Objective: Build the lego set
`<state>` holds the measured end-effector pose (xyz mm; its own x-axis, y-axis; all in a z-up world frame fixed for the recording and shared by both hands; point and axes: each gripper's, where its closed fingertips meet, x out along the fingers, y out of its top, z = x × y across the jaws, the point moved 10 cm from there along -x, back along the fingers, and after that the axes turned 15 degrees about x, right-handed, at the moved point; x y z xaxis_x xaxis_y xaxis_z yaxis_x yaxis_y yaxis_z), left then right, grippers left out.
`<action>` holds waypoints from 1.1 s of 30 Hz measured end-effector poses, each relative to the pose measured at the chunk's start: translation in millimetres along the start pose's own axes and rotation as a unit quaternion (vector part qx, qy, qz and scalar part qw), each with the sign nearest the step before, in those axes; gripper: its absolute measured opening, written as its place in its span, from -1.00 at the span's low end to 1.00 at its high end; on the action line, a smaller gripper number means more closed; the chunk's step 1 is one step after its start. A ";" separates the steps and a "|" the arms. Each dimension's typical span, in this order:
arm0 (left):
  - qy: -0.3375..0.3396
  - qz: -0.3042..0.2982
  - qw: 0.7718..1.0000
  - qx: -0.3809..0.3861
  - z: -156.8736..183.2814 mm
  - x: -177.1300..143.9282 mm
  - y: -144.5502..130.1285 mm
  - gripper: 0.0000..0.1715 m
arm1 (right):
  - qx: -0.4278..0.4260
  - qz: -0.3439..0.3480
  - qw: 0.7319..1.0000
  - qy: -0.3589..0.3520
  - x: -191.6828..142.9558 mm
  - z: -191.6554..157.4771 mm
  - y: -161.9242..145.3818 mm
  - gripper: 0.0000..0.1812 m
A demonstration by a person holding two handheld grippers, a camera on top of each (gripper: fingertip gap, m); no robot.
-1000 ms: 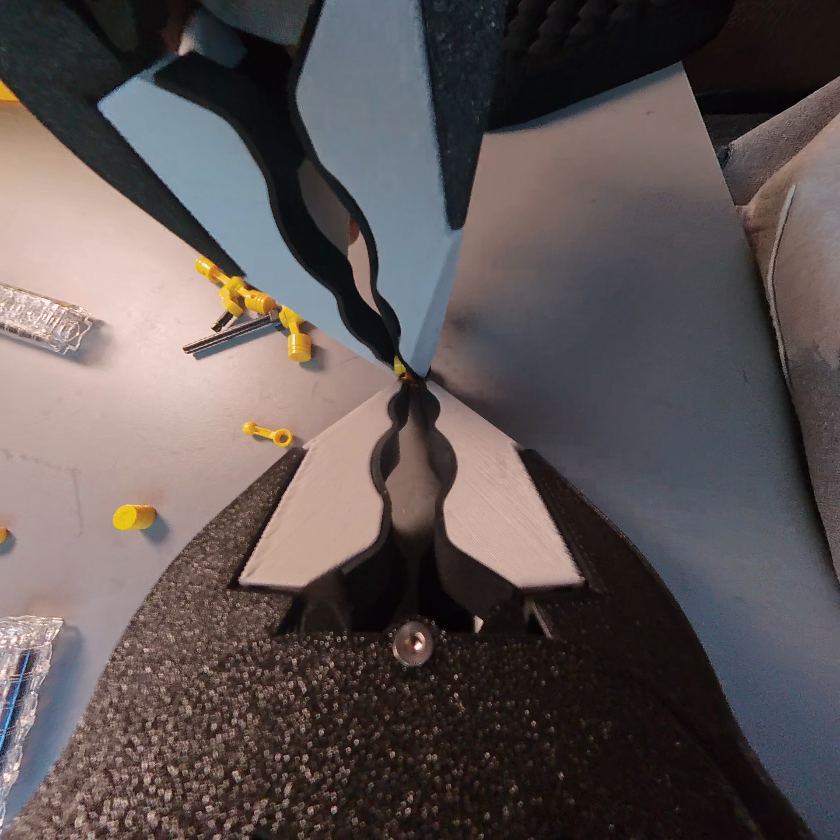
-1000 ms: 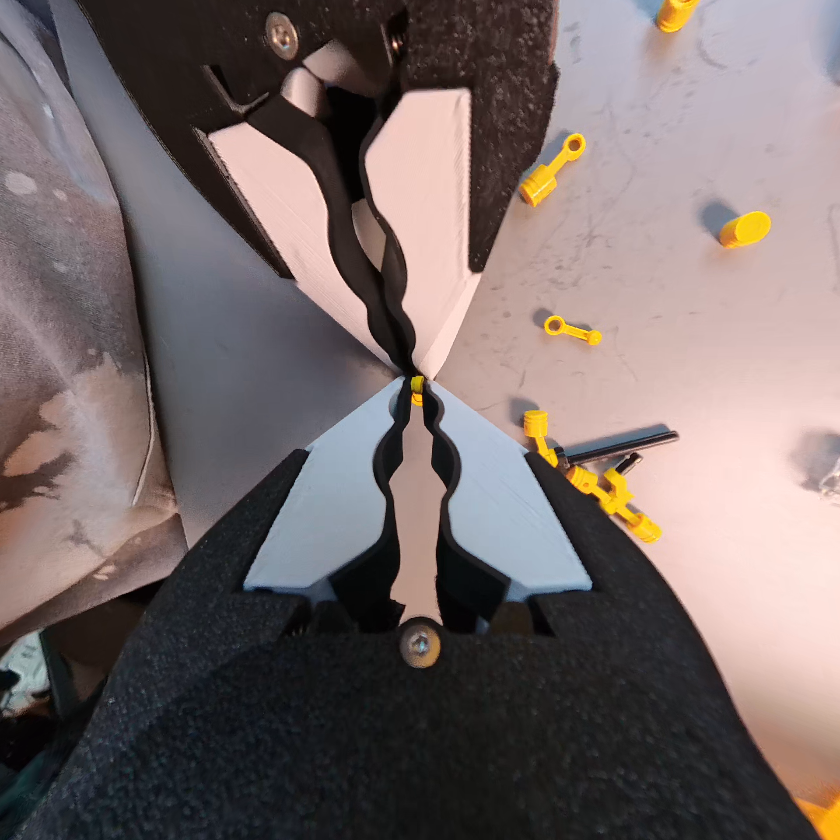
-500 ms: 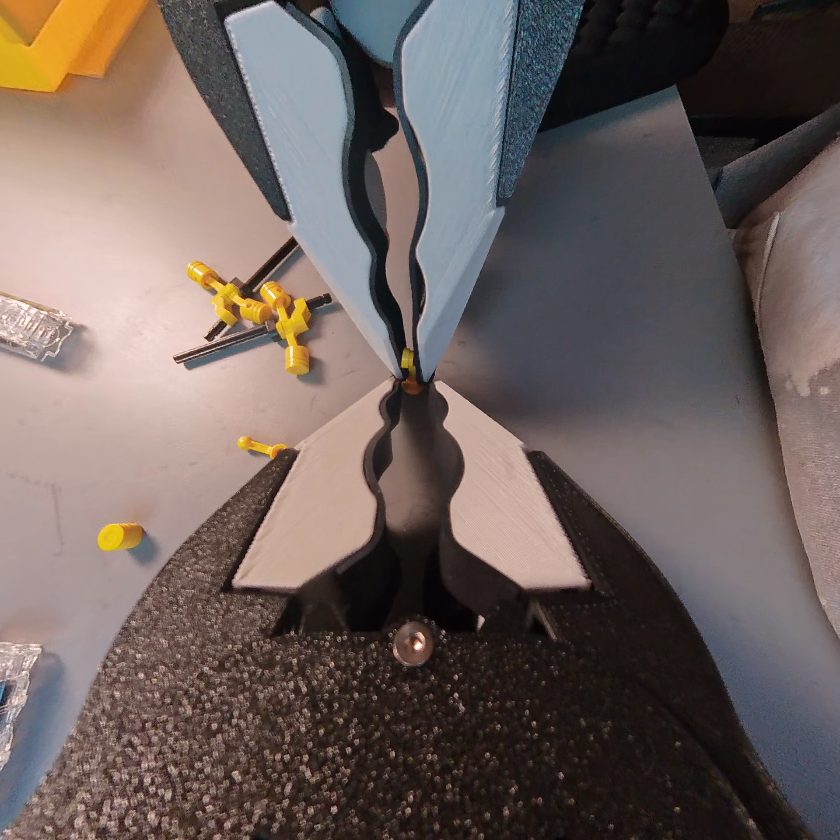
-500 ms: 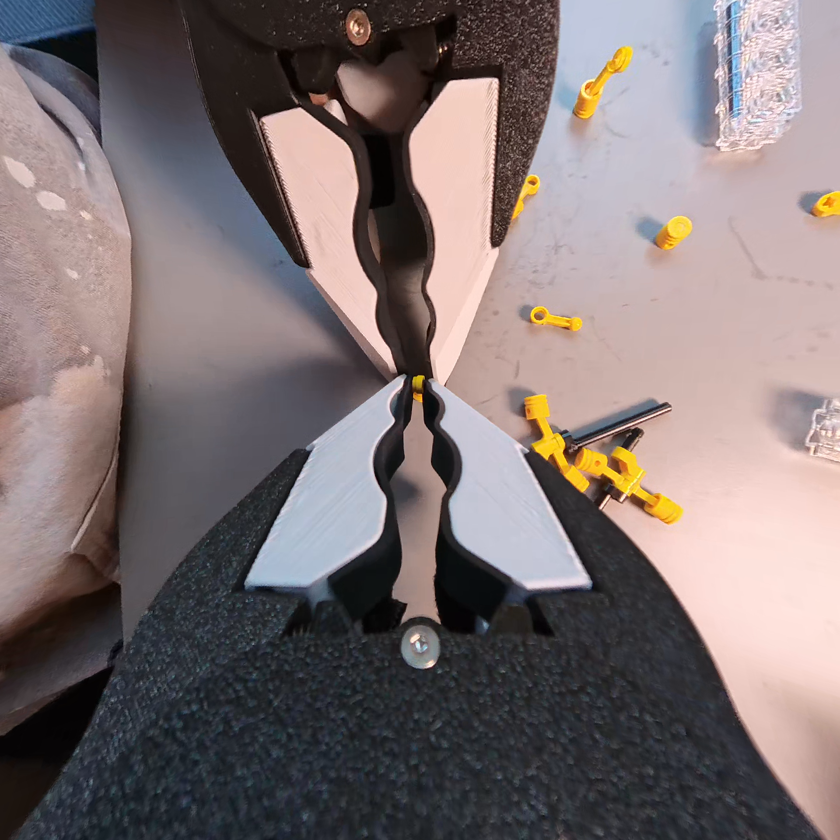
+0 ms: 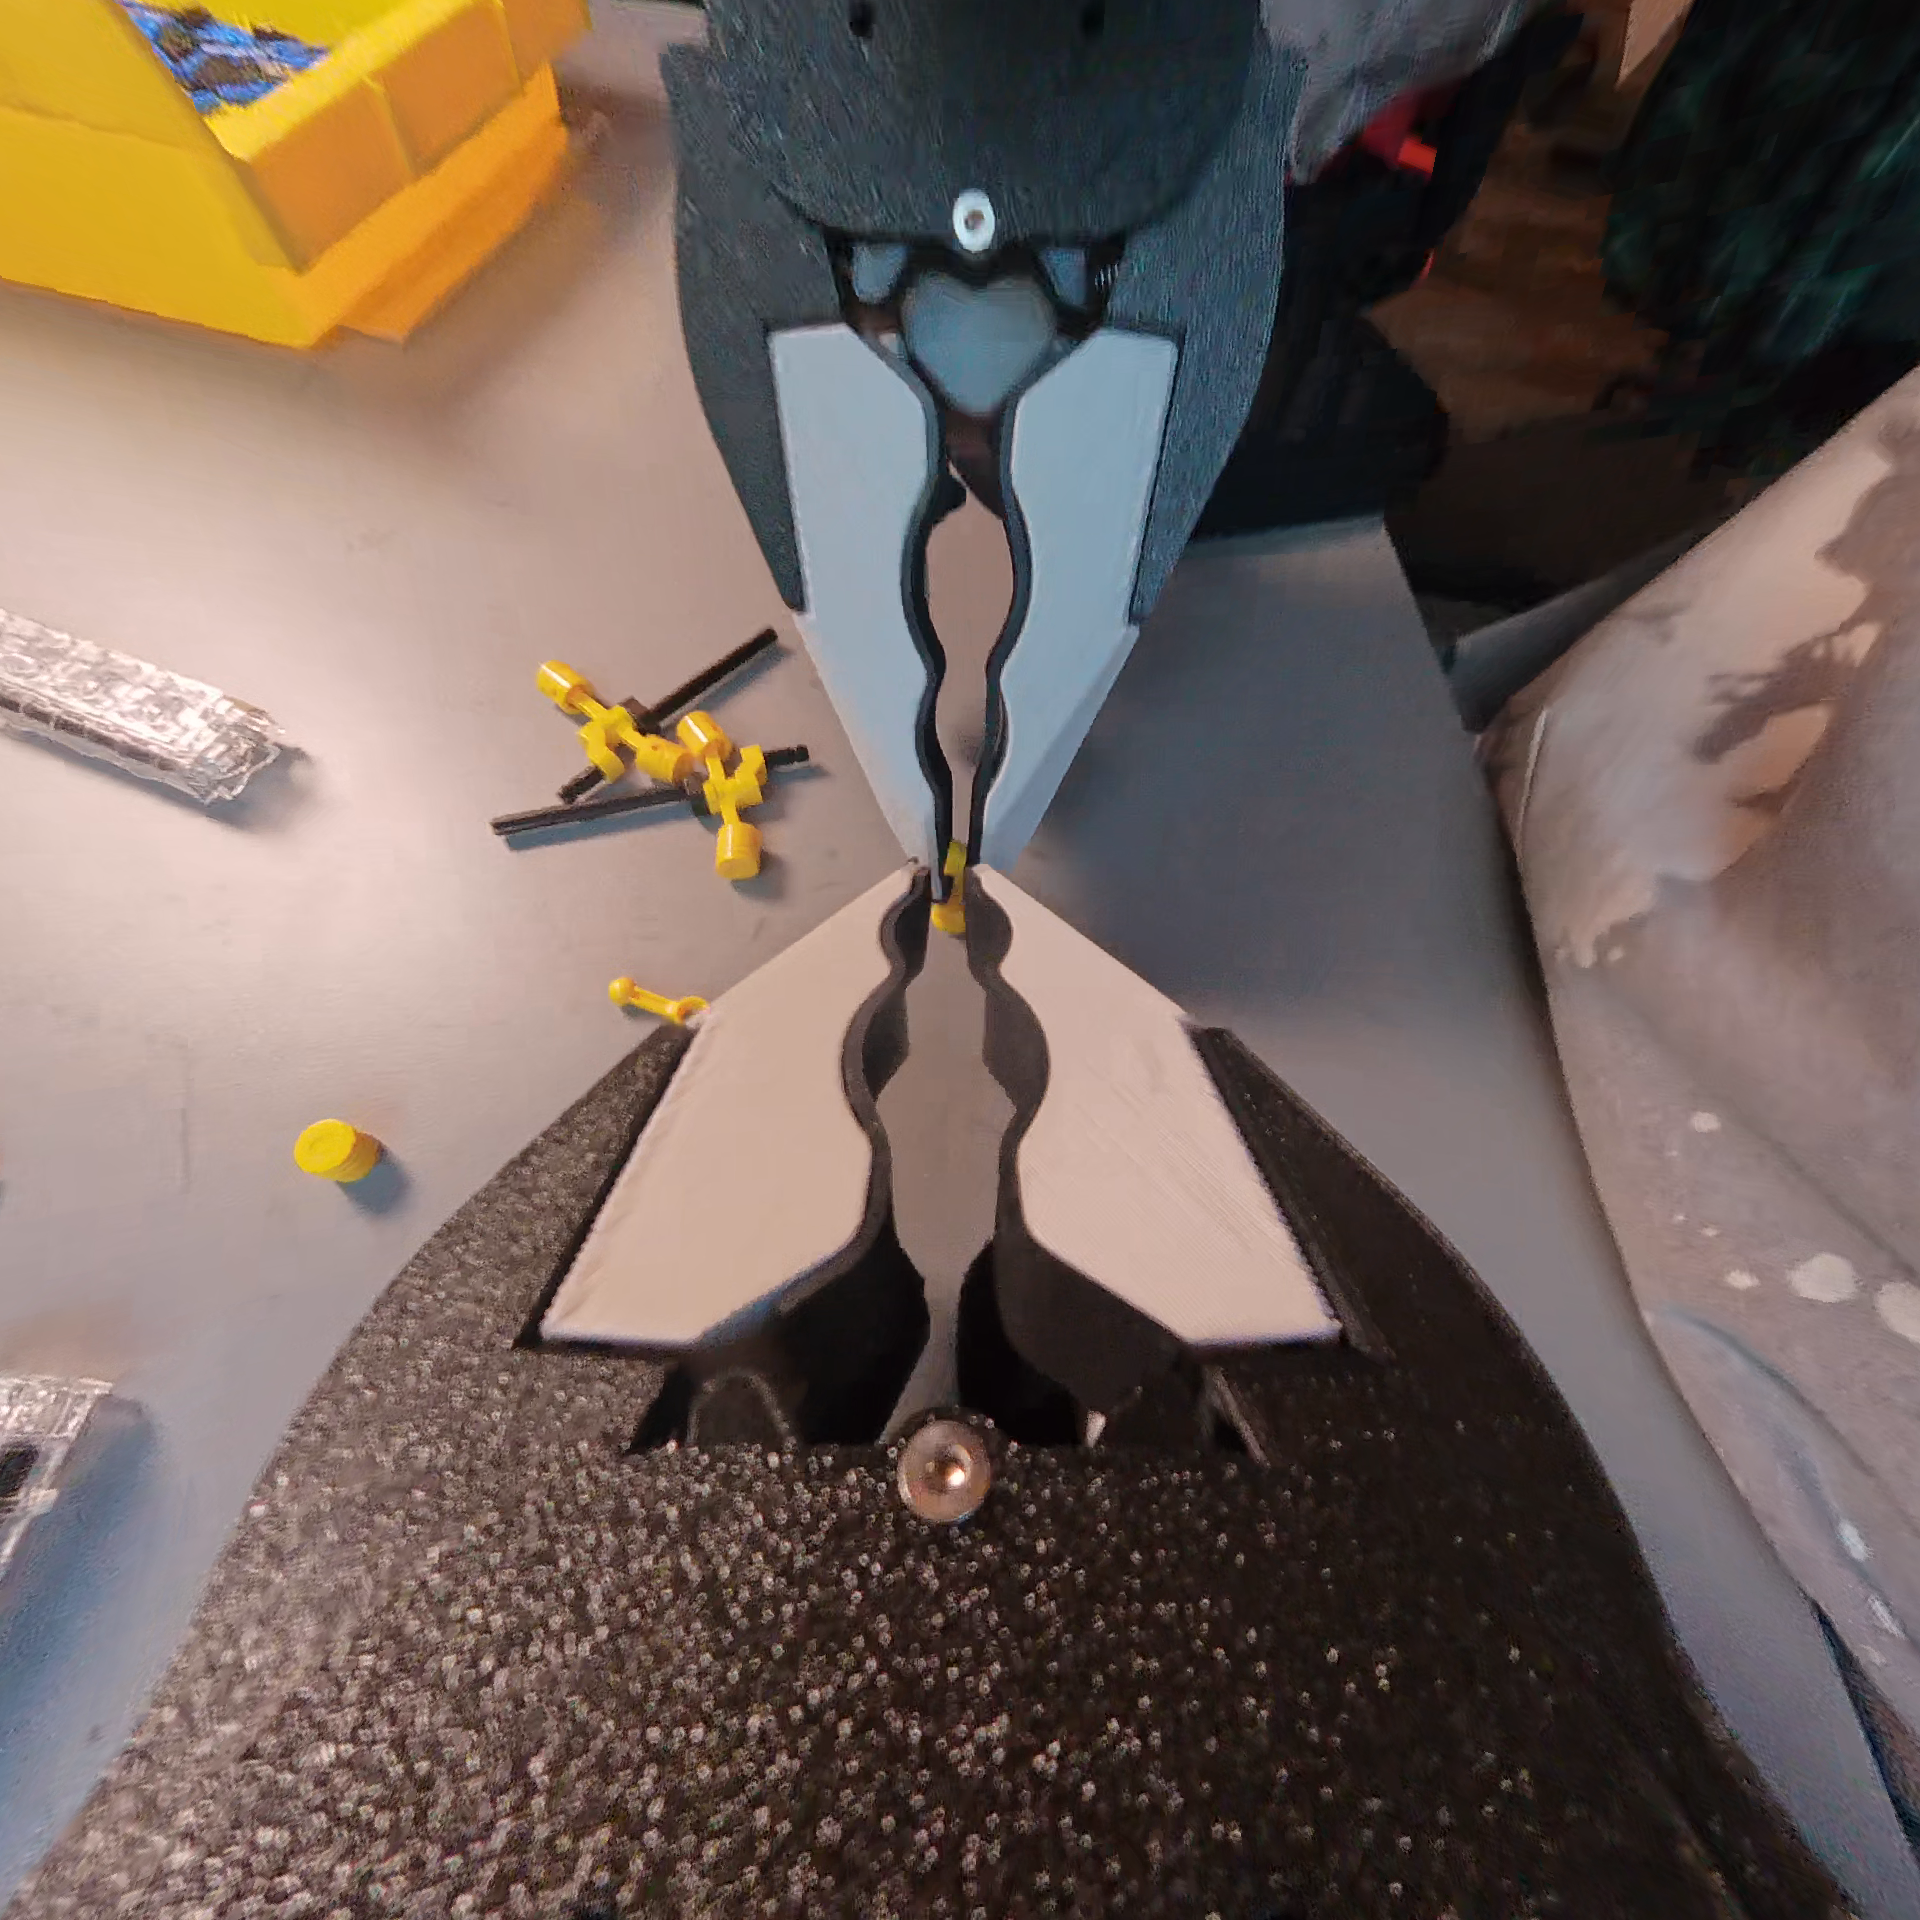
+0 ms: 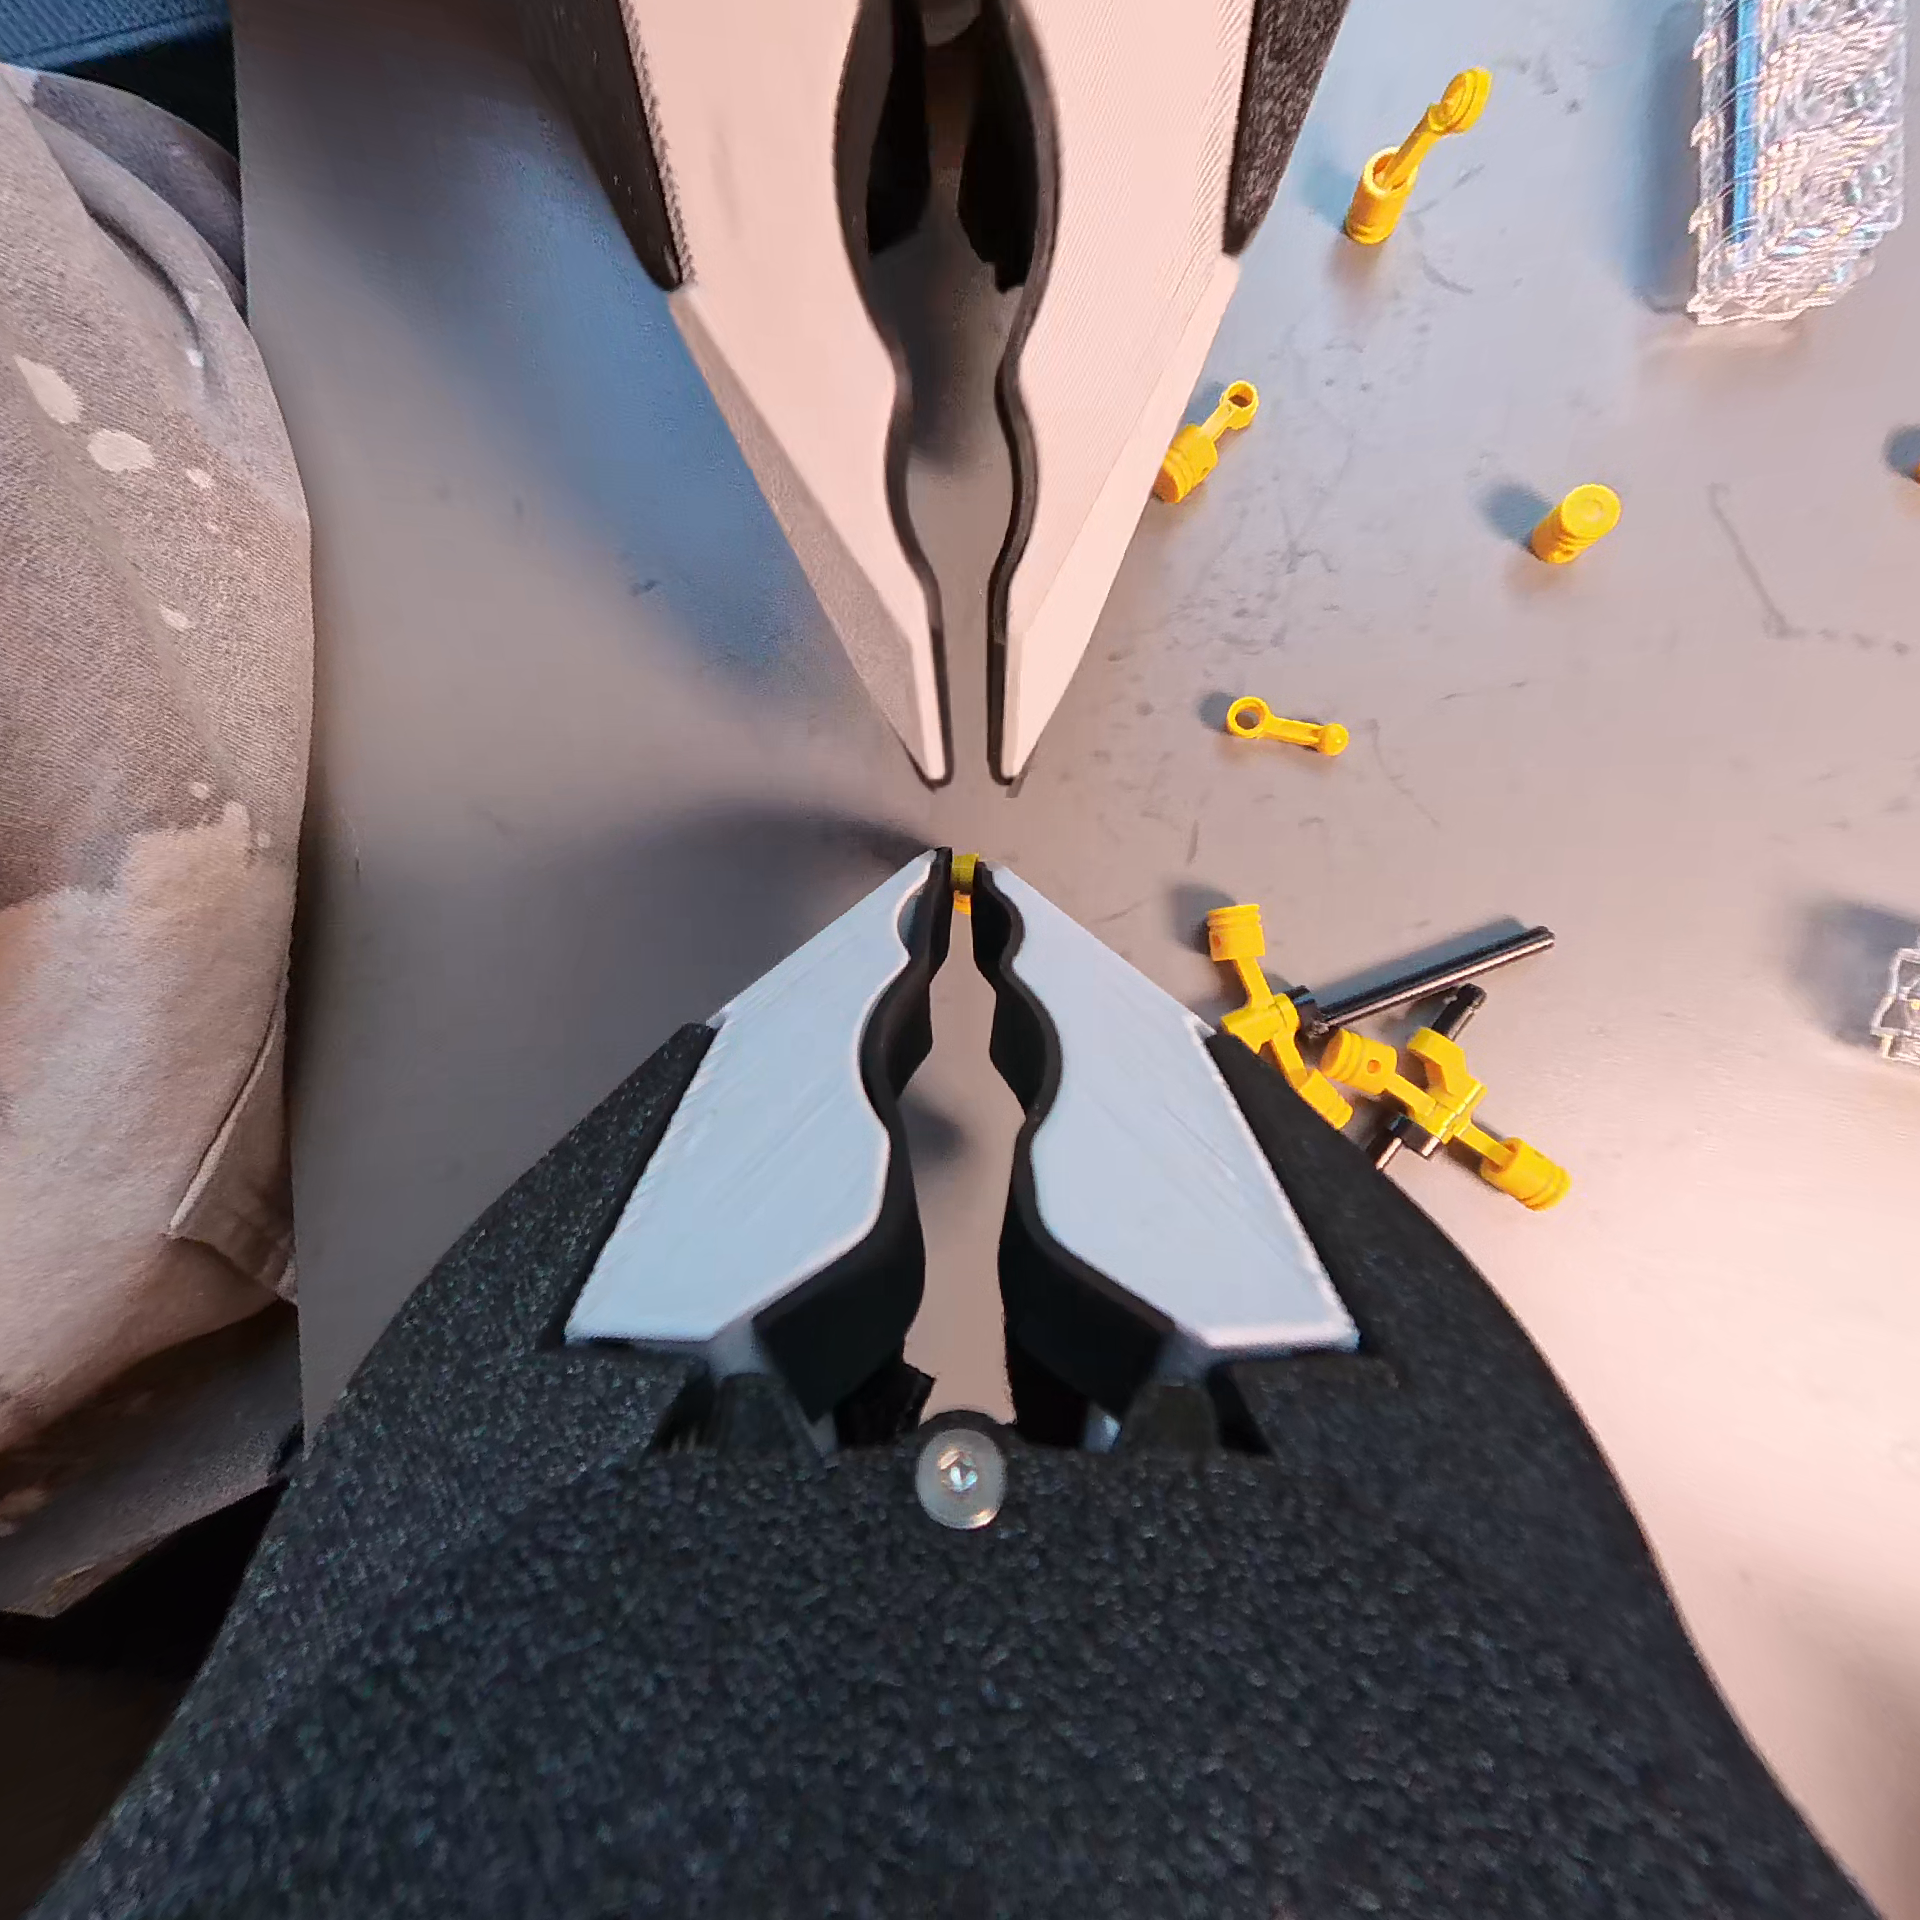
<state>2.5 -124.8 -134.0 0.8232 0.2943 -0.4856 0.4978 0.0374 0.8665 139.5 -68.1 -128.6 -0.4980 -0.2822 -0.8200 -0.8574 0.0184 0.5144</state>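
1. Yellow and small, the piece [image 6: 964, 876] sits pinched between the closed tips of the right gripper [image 6: 962, 864], above the grey table [image 6: 520, 520].
2. We see the left gripper [image 6: 968, 774] at 12 o'clock from it, tips narrowly parted, just clear of the piece and holding nothing.
3. At 4 o'clock lies a cluster of yellow pistons and black axles [image 6: 1382, 1070], and at 2 o'clock a loose yellow rod [image 6: 1286, 727].
4. We see a clear bag [image 6: 1787, 156] farther off at 1 o'clock.
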 end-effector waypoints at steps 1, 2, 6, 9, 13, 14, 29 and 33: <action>0.005 0.008 1.000 -0.005 -0.7 0.7 1.8 -0.97 | -0.002 0.000 1.000 -0.002 0.0 -0.3 -0.1 -0.96; 0.008 0.007 1.000 -0.005 -0.6 3.2 2.7 -1.00 | -0.005 0.000 1.000 -0.005 0.0 -0.8 0.1 -0.96; 0.001 -0.020 1.000 0.020 3.6 14.6 2.9 -1.00 | -0.006 0.006 1.000 -0.007 -0.2 -1.0 -1.3 -0.96; 0.001 -0.022 1.000 0.019 3.7 15.9 2.6 -1.00 | -0.010 0.009 1.000 -0.012 0.0 -1.9 -1.7 -0.96; -0.004 -0.032 0.999 0.010 2.9 18.9 3.2 -1.00 | -0.023 0.003 1.000 -0.021 0.1 -3.5 -1.5 -0.96; -0.008 -0.037 0.999 0.009 2.1 19.8 3.9 -1.00 | -0.024 0.001 0.999 -0.023 0.2 -3.7 -1.5 -0.96; 0.009 -0.013 1.000 -0.013 -15.7 -11.1 6.4 -1.00 | -0.033 0.037 0.997 -0.051 -13.7 3.3 -3.7 -0.95; 0.012 -0.016 0.999 -0.033 -13.6 -18.7 -6.1 -0.93 | -0.028 0.054 0.997 -0.057 -18.0 -0.4 -9.0 -0.95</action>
<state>-19.6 -117.4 -128.6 0.8002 0.3139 -0.5111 0.5042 0.1094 0.8566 156.3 -63.5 -118.4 -0.6017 -0.1711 -0.7802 -0.7906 -0.0115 0.6122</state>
